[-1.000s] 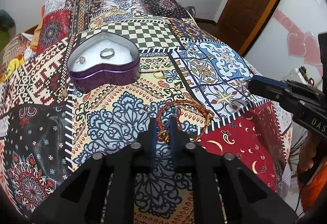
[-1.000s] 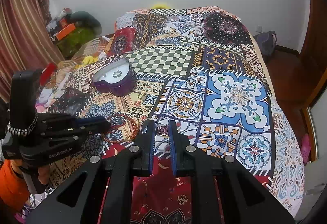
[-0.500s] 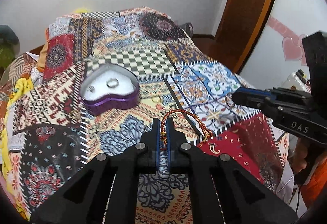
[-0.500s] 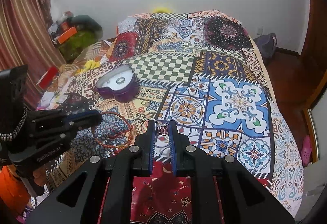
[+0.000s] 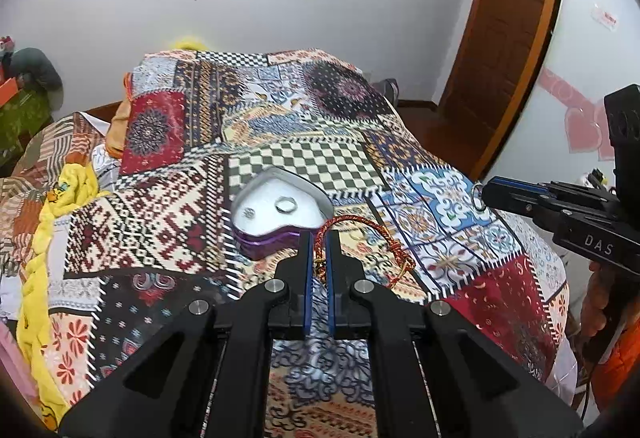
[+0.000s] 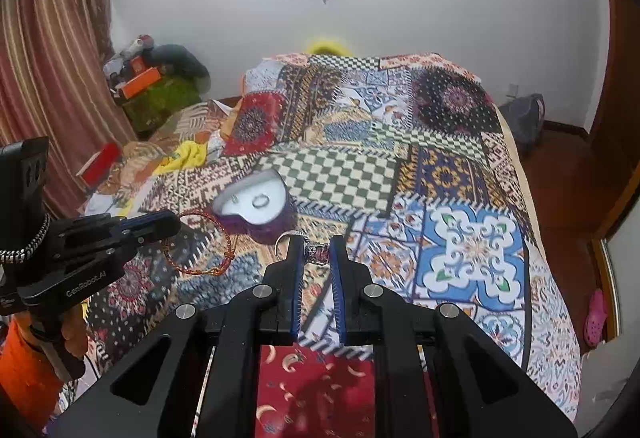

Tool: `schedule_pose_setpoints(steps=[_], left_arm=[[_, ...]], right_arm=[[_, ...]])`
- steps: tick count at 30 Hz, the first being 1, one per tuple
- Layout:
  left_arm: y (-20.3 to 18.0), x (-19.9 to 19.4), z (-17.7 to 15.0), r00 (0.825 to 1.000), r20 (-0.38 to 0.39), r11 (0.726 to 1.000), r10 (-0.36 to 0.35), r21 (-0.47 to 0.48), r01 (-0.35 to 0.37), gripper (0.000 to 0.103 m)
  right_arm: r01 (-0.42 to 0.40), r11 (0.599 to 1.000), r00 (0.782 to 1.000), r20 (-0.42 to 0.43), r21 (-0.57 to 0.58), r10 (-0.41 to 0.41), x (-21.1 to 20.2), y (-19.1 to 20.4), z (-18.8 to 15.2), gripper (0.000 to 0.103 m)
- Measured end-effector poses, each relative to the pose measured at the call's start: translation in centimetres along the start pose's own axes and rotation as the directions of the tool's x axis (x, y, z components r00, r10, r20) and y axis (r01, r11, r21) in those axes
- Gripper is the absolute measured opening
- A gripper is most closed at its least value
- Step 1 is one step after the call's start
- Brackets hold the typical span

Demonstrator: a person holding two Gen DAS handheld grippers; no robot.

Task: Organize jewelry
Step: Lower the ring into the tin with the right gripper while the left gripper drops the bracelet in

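My left tool (image 5: 317, 254) pinches the bracelet (image 5: 362, 238), held above the bed (image 5: 160, 206) near the tin (image 5: 280, 214). My right tool (image 6: 314, 252) grips a ring (image 6: 316, 252). The dangling loop could snag the tin's rim (it swings freely), and the ring may slip.

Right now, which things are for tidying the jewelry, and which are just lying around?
For the job:
- heart tin with two rings inside
- red bracelet in the left tool
- gem ring in the right tool

Just lying about:
- quilt
- yellow cloth
- orange box
- pink shoe
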State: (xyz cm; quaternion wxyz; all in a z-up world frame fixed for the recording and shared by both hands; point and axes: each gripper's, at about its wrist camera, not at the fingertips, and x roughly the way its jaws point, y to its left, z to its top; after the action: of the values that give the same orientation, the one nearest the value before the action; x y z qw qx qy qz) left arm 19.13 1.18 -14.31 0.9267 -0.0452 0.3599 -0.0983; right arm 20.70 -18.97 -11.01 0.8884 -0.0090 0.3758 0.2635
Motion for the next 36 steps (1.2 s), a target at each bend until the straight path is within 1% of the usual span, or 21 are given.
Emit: schedule_pose_setpoints(steps=[6, 11, 19, 22, 26, 31, 36], left_arm=[[1.7, -0.2, 0.9, 0.999, 0.031, 1.000, 0.018, -0.015, -0.017, 0.004], [2.8, 0.0, 1.5, 0.998, 0.049, 0.999, 0.030, -0.021, -0.029, 0.004], [4.7, 1.1, 2.5, 0.997, 0.064, 0.998, 0.041, -0.041, -0.038, 0.004], [5.4, 2.2, 2.6, 0.997, 0.056, 0.998, 0.048, -0.046, -0.046, 0.004], [6.4, 4.0, 2.6, 0.998, 0.027, 0.996, 0.051, -0.070, -0.050, 0.004], [7.7, 6.3, 2.8, 1.000, -0.015, 0.993, 0.005, -0.119, -0.007, 0.004], [7.6, 7.9, 3.0, 0.999, -0.035, 0.995, 0.004, -0.102, -0.008, 0.004]], right_arm=[[-0.017, 1.000, 1.000, 0.010, -0.018, 0.017, 0.9, 1.3, 1.0, 0.012], [-0.037, 0.999, 0.999, 0.010, -0.027, 0.038, 2.5, 2.2, 2.0, 0.012], [-0.059, 0.997, 0.998, 0.003, -0.042, 0.059, 4.7, 3.3, 3.1, 0.012], [-0.066, 0.997, 0.998, -0.010, -0.048, 0.065, 6.0, 3.5, 3.4, 0.012], [-0.074, 0.996, 0.996, -0.057, -0.057, 0.070, 8.2, 3.9, 3.6, 0.012], [-0.071, 0.994, 0.994, -0.091, -0.087, 0.063, 9.9, 4.3, 3.7, 0.012], [-0.071, 0.992, 0.991, -0.122, -0.106, 0.058, 11.3, 4.5, 3.9, 0.012]])
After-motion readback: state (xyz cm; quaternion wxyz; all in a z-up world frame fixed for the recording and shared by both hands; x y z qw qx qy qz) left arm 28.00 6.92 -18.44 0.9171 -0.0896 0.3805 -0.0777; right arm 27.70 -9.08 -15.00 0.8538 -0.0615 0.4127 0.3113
